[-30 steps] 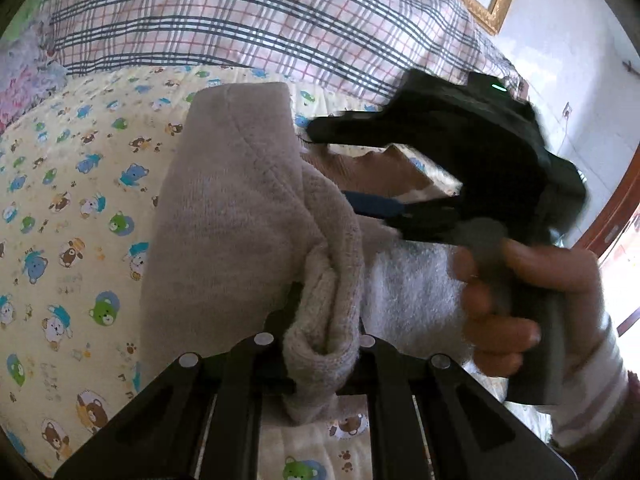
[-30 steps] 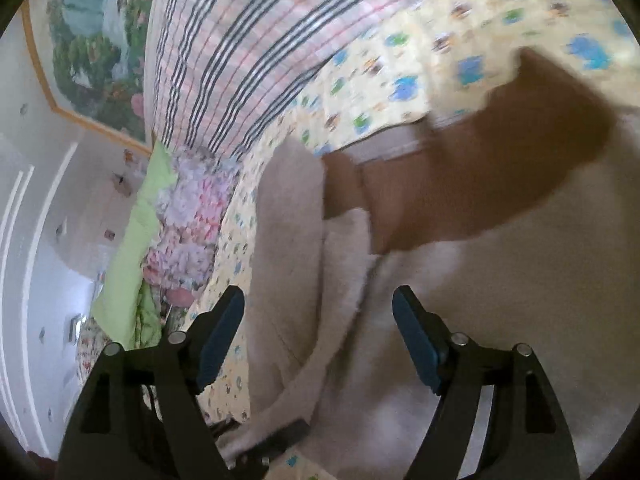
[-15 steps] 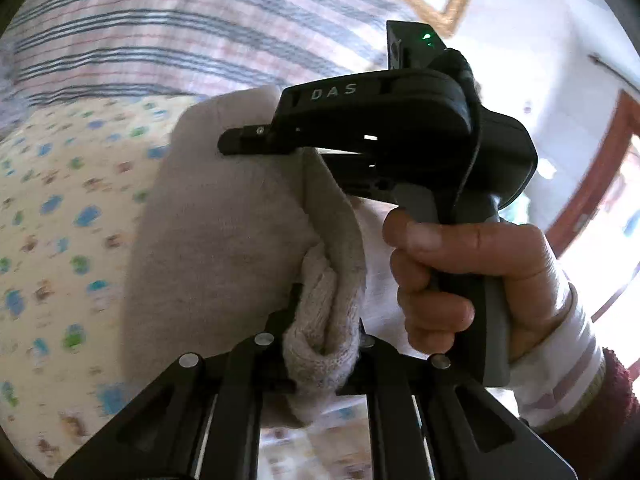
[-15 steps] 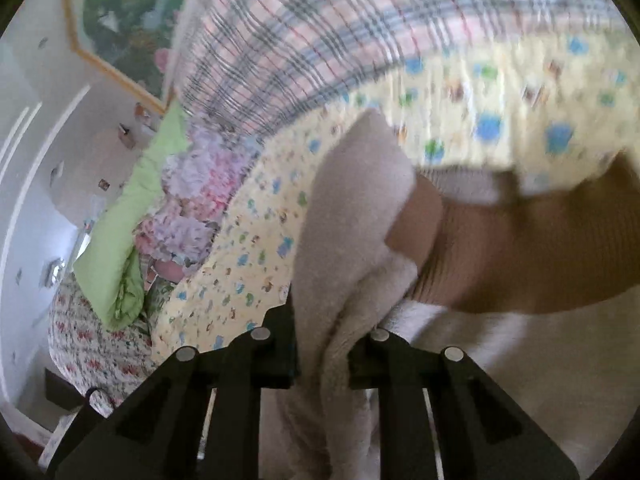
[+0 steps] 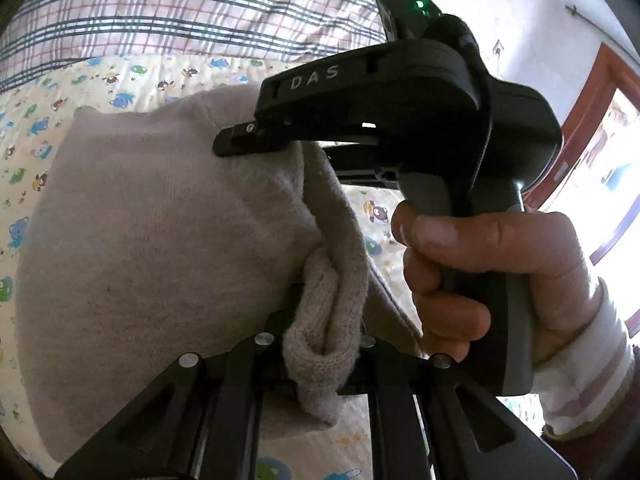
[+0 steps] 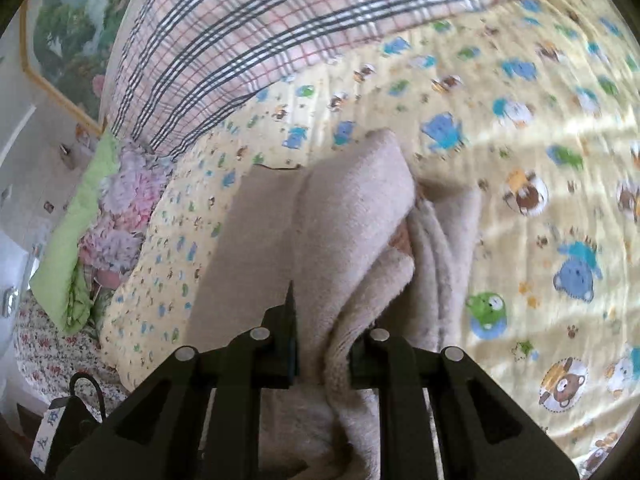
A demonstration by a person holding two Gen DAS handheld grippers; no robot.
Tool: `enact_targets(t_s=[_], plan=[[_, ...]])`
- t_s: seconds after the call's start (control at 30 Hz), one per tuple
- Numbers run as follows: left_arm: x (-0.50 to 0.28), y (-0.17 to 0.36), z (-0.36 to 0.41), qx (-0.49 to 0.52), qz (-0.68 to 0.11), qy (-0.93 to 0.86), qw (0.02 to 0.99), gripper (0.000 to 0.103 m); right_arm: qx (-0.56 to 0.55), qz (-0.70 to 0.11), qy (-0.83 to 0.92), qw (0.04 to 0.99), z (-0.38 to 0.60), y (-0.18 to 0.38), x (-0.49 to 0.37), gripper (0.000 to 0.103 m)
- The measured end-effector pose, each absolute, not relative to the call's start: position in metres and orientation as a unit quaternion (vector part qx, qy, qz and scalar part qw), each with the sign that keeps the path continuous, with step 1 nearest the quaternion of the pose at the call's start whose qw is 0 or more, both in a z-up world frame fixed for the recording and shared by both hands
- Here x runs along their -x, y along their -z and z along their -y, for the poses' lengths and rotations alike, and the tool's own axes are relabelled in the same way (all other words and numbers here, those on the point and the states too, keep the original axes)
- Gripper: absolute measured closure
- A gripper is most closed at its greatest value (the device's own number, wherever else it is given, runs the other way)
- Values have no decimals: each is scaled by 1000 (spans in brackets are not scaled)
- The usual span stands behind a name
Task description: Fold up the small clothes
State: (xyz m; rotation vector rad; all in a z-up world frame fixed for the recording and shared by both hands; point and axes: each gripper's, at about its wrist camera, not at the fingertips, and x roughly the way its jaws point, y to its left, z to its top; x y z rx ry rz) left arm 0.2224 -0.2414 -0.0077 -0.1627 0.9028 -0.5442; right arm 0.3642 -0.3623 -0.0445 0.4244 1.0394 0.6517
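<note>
A small beige knit garment hangs bunched over the cartoon-print bed sheet. My left gripper is shut on a rolled ribbed edge of it. Just beyond, a hand holds my right gripper, whose fingers reach into the upper fold of the same garment. In the right wrist view, my right gripper has a thick fold of the garment between its pads. Its jaws are easing open slightly, still pressing the cloth. The two grippers are close together.
A plaid quilt lies along the far side of the yellow sheet. A green pillow and floral bedding sit at the left. A framed picture hangs on the wall. A reddish door frame is at the right.
My right gripper went from wide open to closed on a fold of the garment. Both grippers moved sideways with the cloth and came closer together. The brown fabric has gone out of sight.
</note>
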Motion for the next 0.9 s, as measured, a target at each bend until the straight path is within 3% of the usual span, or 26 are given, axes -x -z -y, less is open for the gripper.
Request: enact_targets(t_s=[0.1, 0.13, 0.23, 0.4, 0.47, 0.6, 0.9], plan=[[-215, 3, 235, 77, -427, 270, 860, 87, -217, -486, -287, 796, 370, 48, -363, 53], [-213, 1, 230, 84, -429, 278, 855, 82, -219, -483, -279, 801, 372, 46, -360, 51], [-203, -4, 214, 103, -435, 290, 846, 67, -234, -464, -266, 812, 389, 39, -349, 51], [-178, -19, 185, 110, -429, 297, 846, 62, -254, -427, -251, 831, 412, 16, -320, 51], [-170, -26, 168, 111, -425, 286, 852, 52, -257, -413, -258, 835, 414, 7, -304, 51], [-167, -30, 128, 124, -420, 252, 863, 45, -257, -402, -286, 831, 409, 1, -276, 51], [-204, -6, 69, 194, -446, 172, 856, 42, -228, -430, -273, 830, 390, 26, -281, 51]])
